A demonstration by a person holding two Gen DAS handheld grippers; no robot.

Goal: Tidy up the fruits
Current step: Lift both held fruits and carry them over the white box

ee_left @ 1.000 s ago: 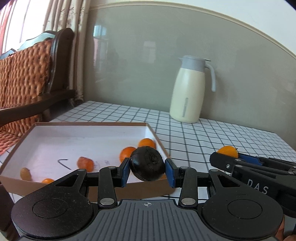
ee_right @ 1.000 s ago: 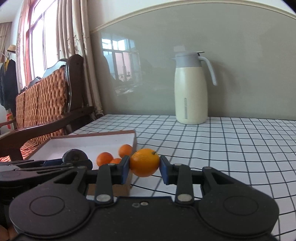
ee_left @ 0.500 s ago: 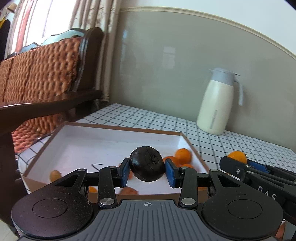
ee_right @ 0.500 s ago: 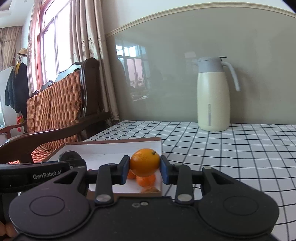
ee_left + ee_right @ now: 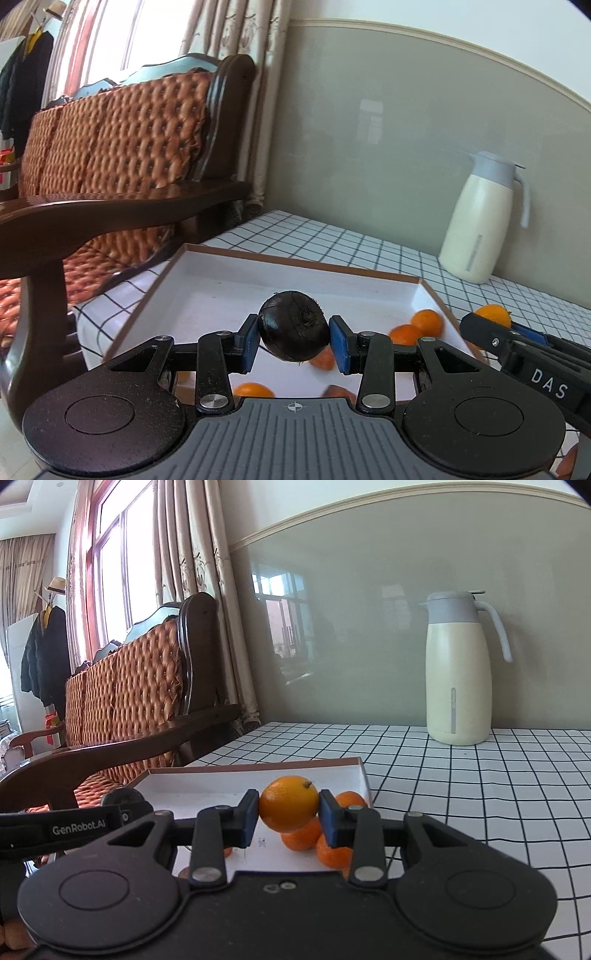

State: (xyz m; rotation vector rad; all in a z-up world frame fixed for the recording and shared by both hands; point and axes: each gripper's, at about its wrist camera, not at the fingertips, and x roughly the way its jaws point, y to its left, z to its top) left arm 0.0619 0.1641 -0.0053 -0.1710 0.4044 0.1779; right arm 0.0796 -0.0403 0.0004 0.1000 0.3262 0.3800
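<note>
A dark round fruit (image 5: 293, 326) is pinched by the left gripper (image 5: 293, 341) above the white box (image 5: 221, 280); an orange (image 5: 289, 804) is clamped in the right gripper (image 5: 288, 821) over the box's corner.

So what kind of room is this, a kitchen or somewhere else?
Most likely a living or dining room in a home: a wooden sofa with woven cushions, curtains at a big window, and a jug on a checked tablecloth.
</note>
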